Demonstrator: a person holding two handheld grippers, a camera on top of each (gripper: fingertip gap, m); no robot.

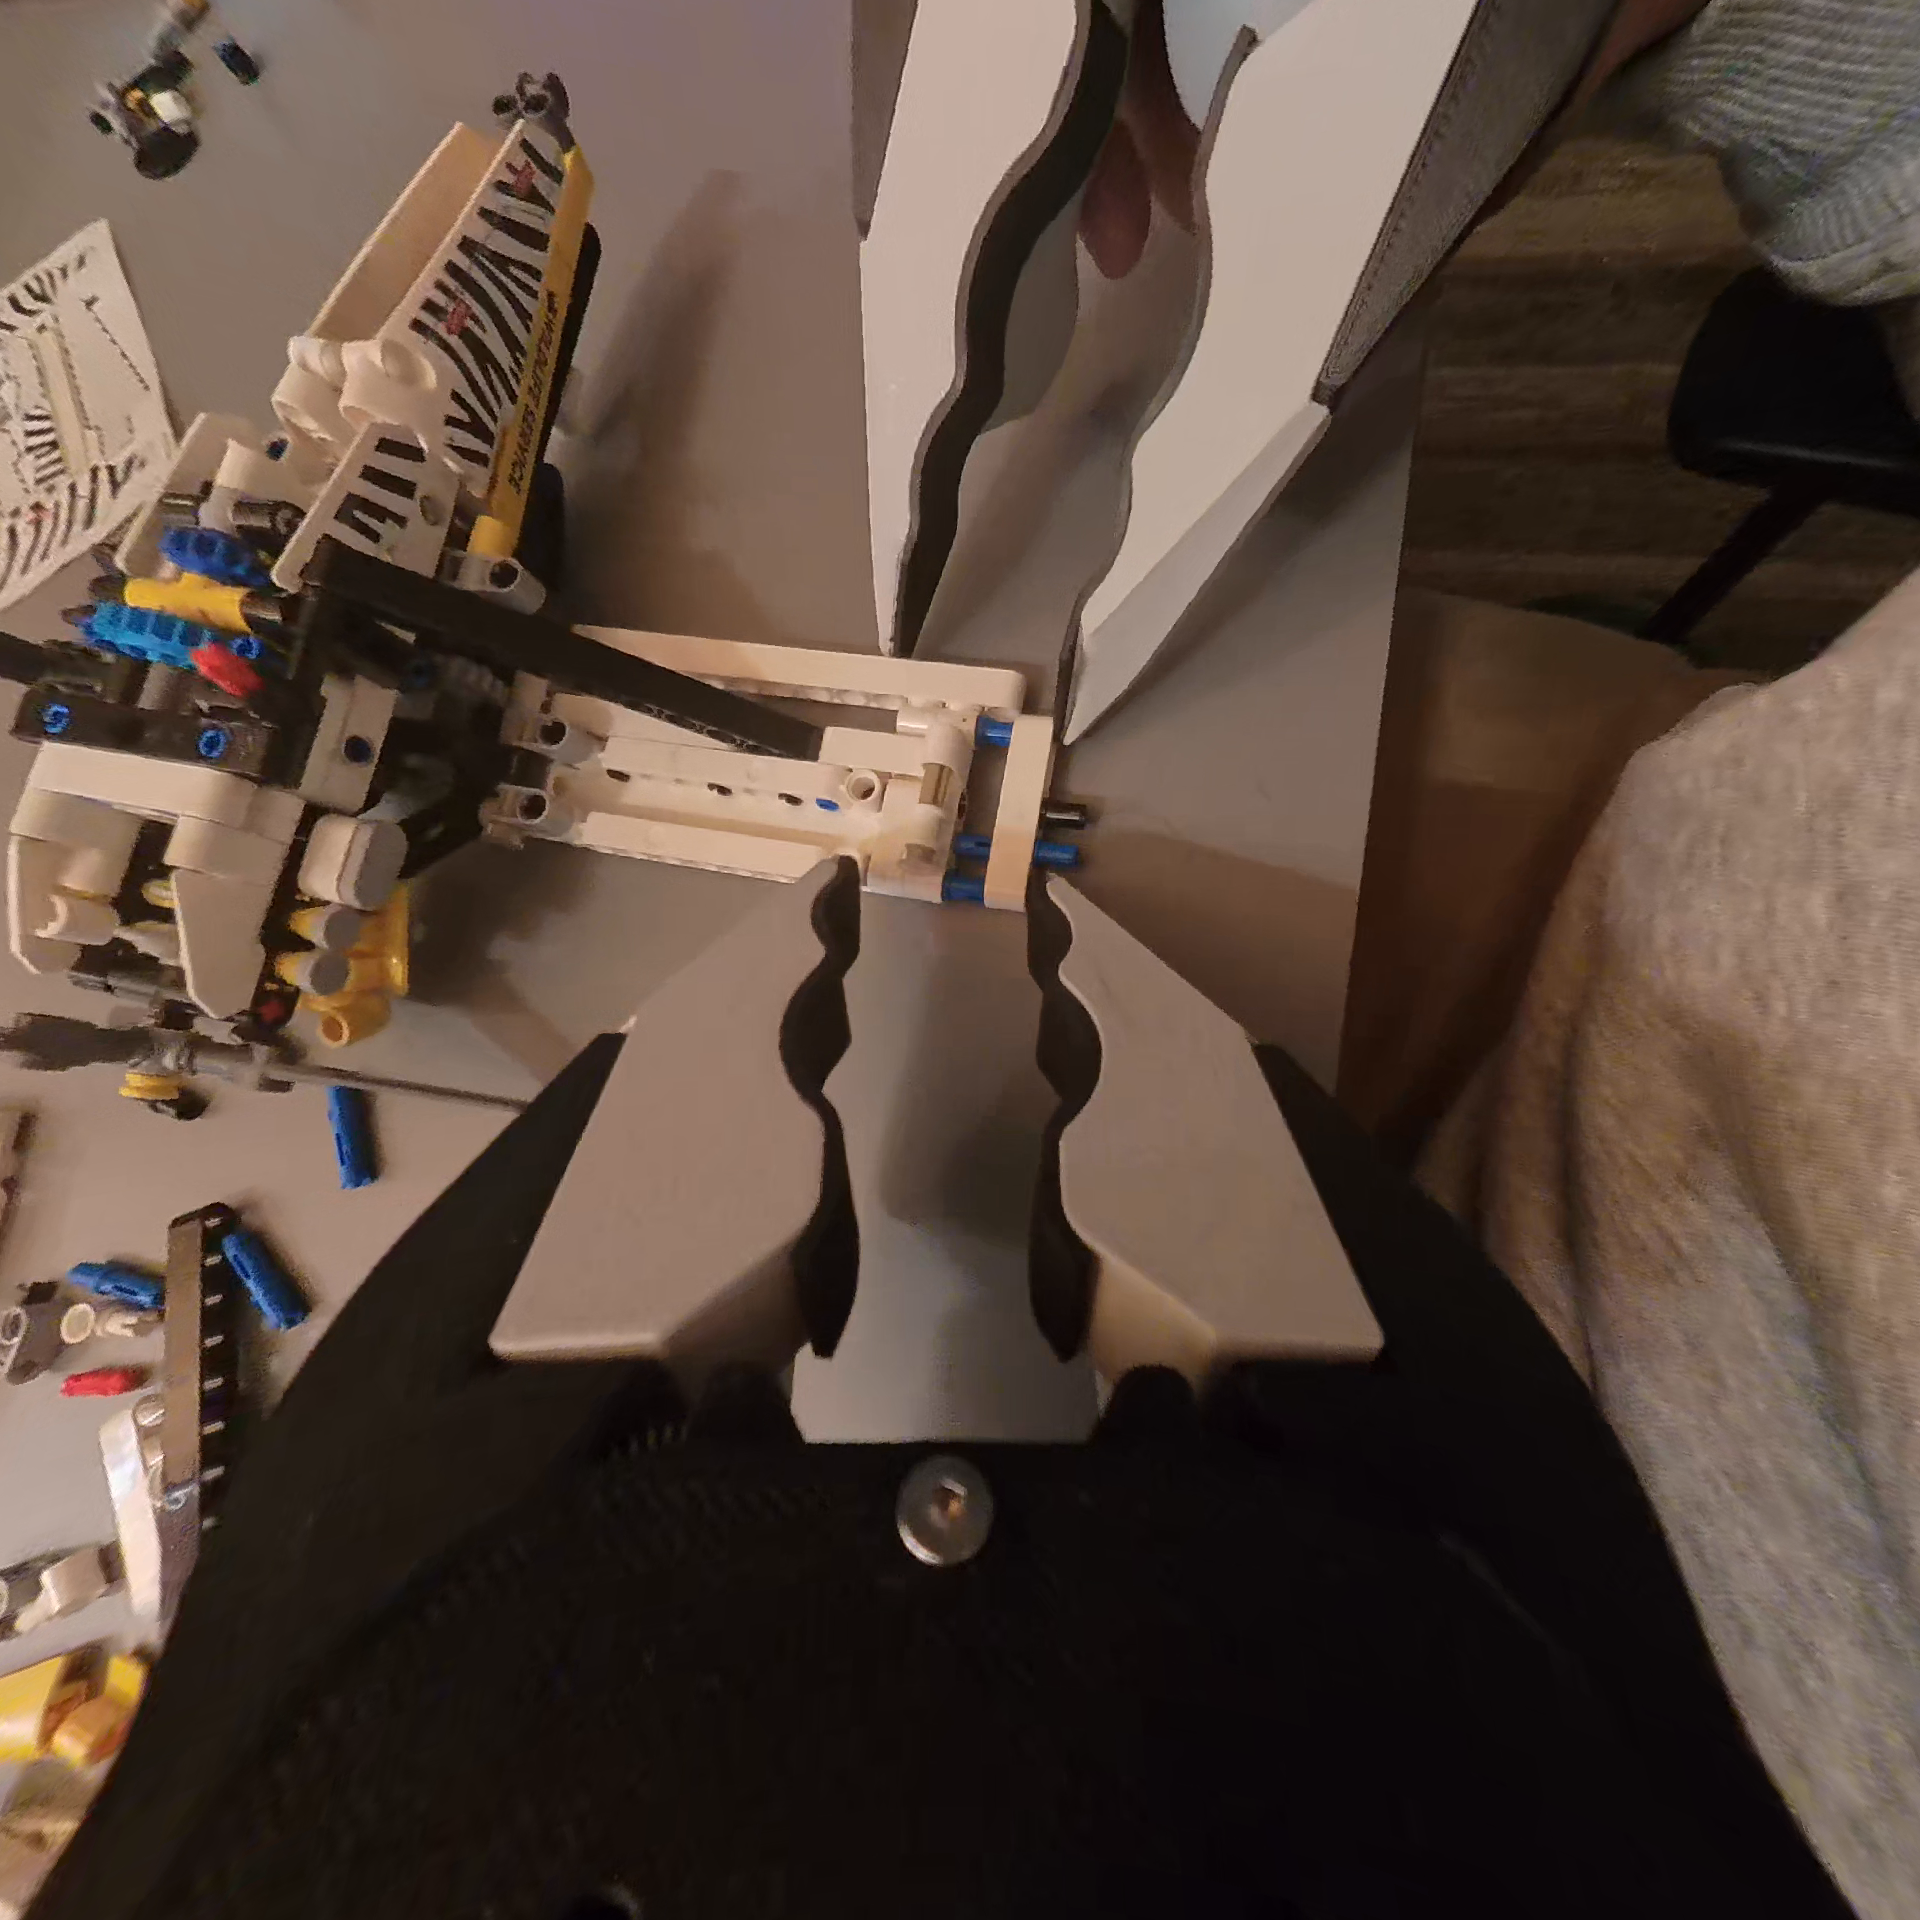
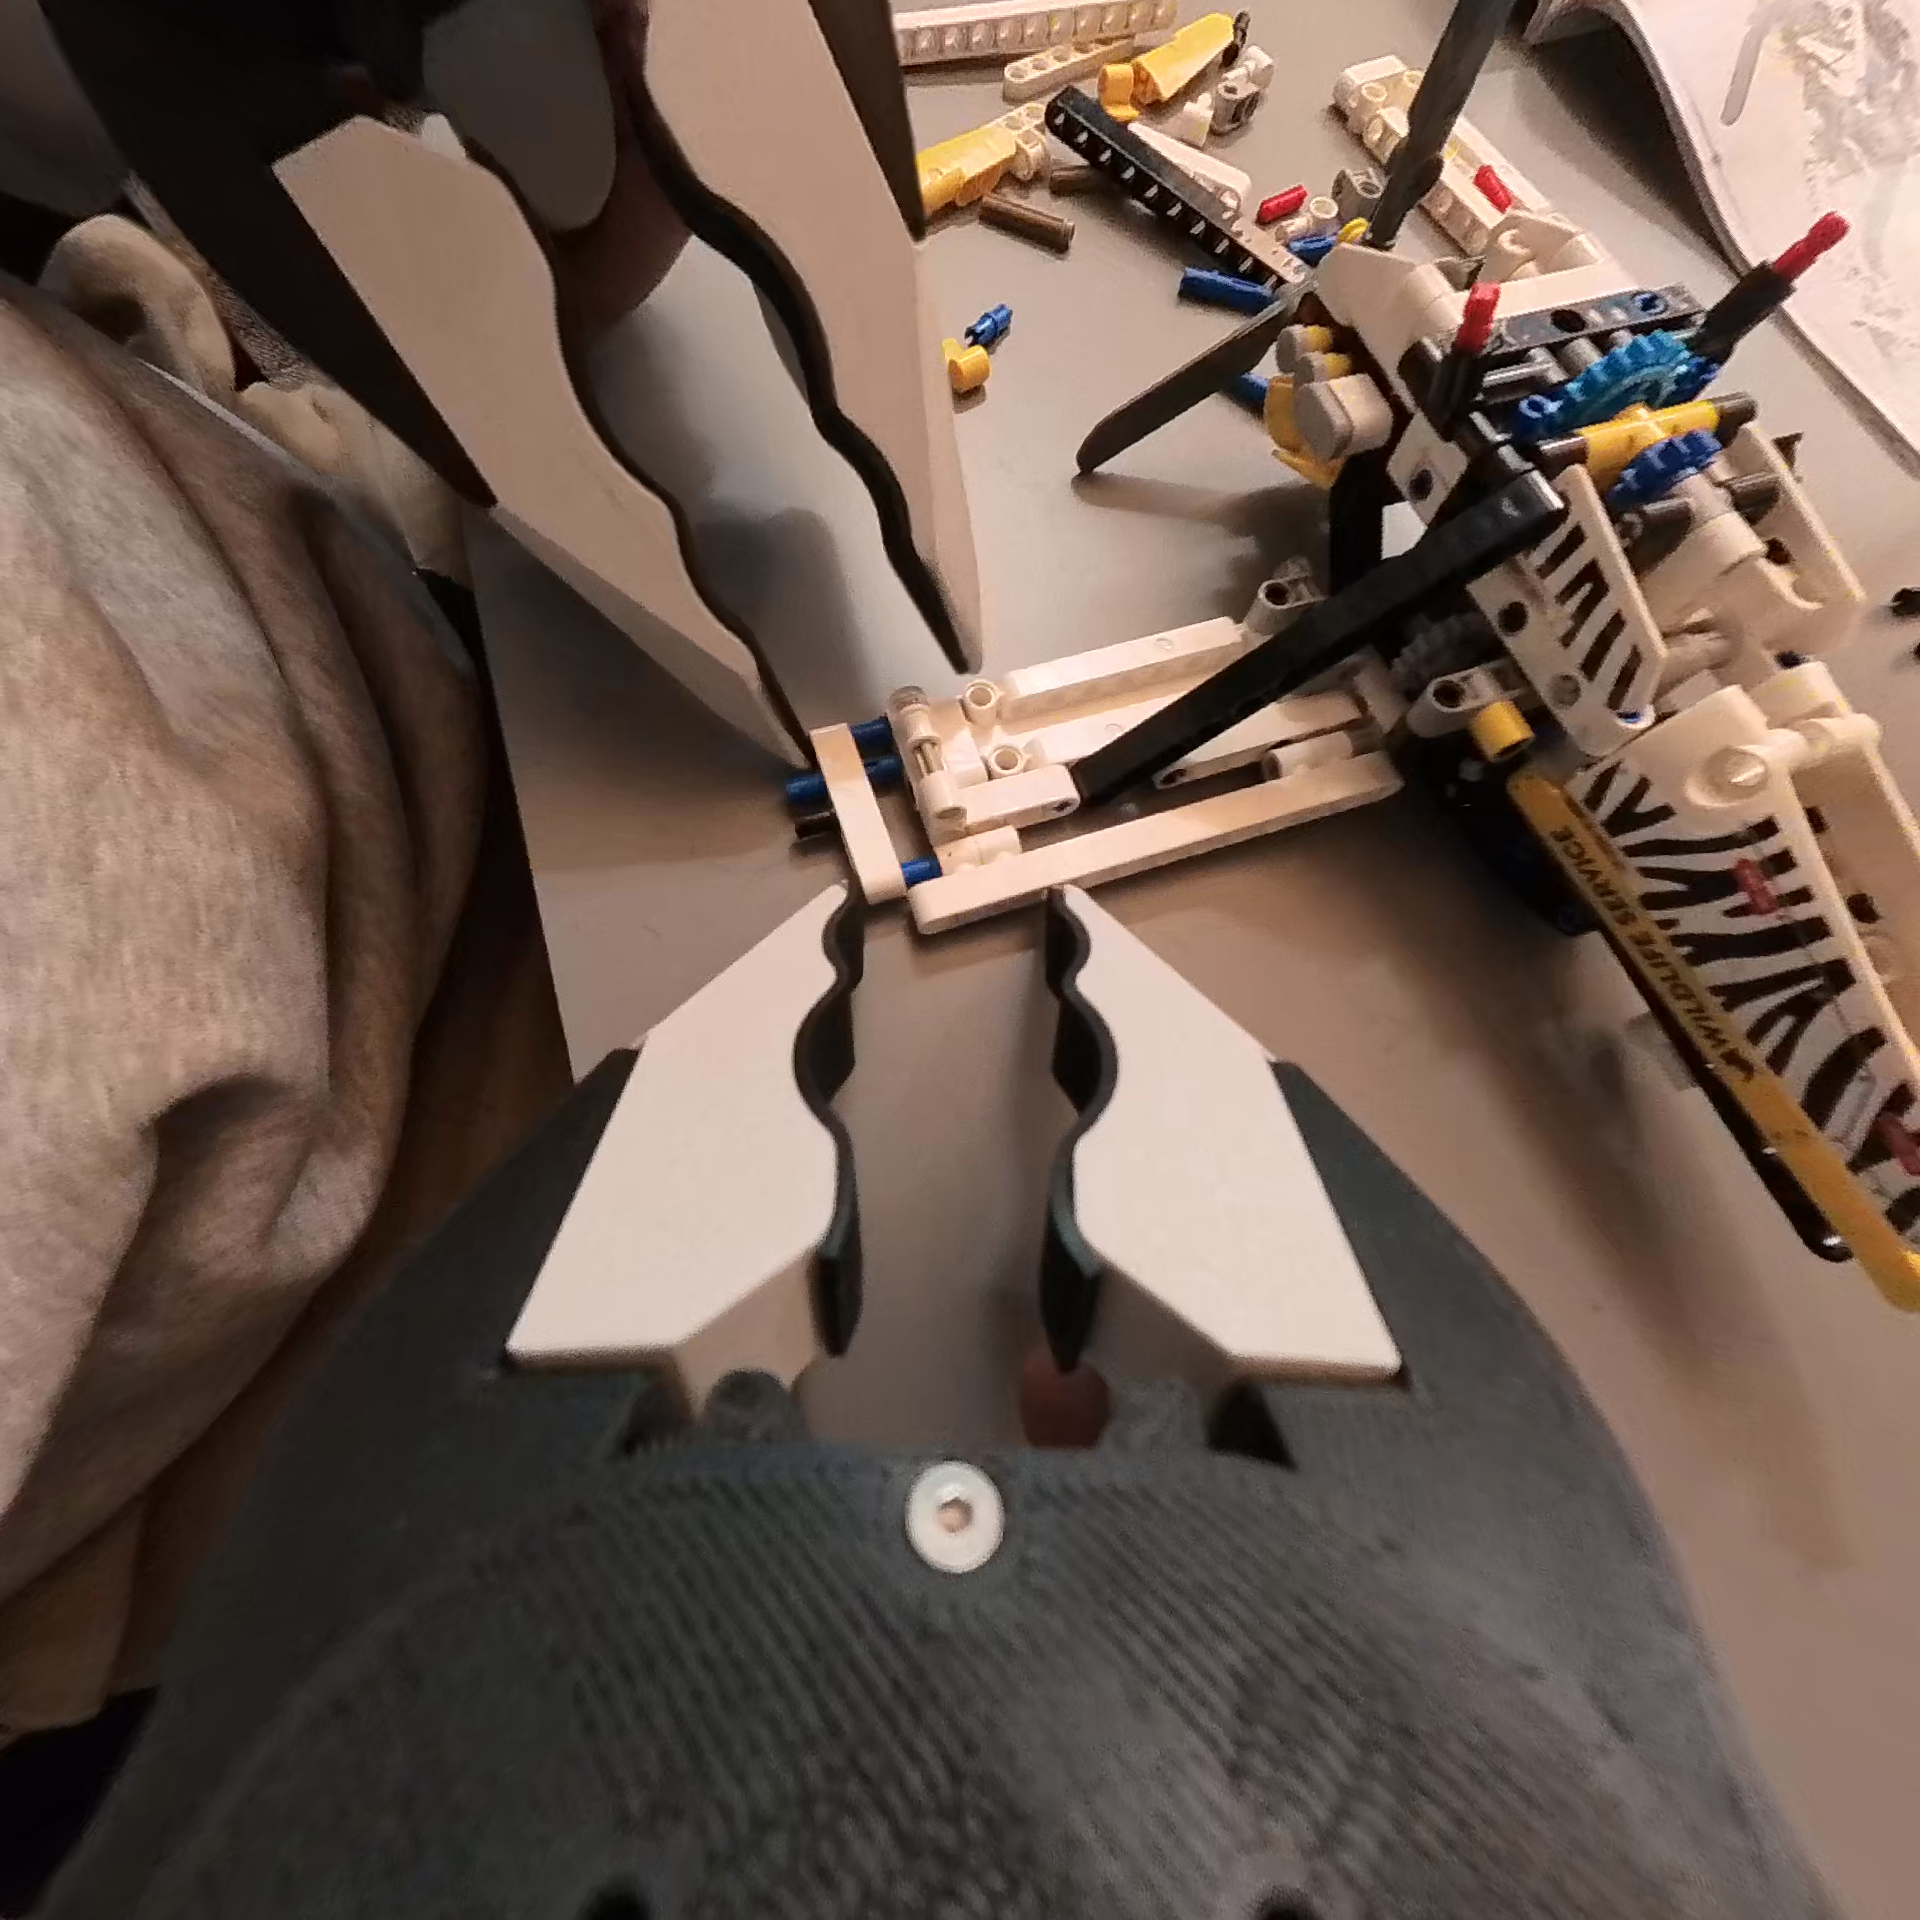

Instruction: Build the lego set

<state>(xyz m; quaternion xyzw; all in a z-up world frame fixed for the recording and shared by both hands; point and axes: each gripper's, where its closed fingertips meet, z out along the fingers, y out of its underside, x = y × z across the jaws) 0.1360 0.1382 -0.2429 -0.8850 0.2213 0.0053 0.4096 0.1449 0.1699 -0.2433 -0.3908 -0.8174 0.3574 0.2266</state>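
Note:
A white Lego helicopter [image 1: 312, 675] with zebra-striped panels, a yellow strip and black rotor blades lies on the grey table [image 1: 727, 416]. Its white tail frame [image 1: 831, 758] points at the table edge and ends in blue pins [image 1: 1055, 854]. My left gripper [image 1: 945, 883] is open and empty, its tips at one side of the tail end. My right gripper [image 1: 987, 675] is open at the opposite side. In the right wrist view the right gripper [image 2: 951, 899] is open at the tail frame [image 2: 1039, 810], with the left gripper [image 2: 883, 707] across from it and the helicopter [image 2: 1558, 623] at the right.
Loose blue pins [image 1: 353, 1138], a black beam [image 1: 197, 1330] and a sticker sheet [image 1: 73, 416] lie left of the model. More loose parts [image 2: 1143, 104] and a booklet [image 2: 1766, 135] lie at the far side. The table edge [image 1: 1371, 831] and a person's beige garment [image 2: 208, 831] are close by. The left gripper's tips are roughly 4 cm from the right gripper's. It is some 9 cm from my right tips to the helicopter [image 2: 1558, 623]. Seen from the left wrist view [image 1: 381, 540] as well.

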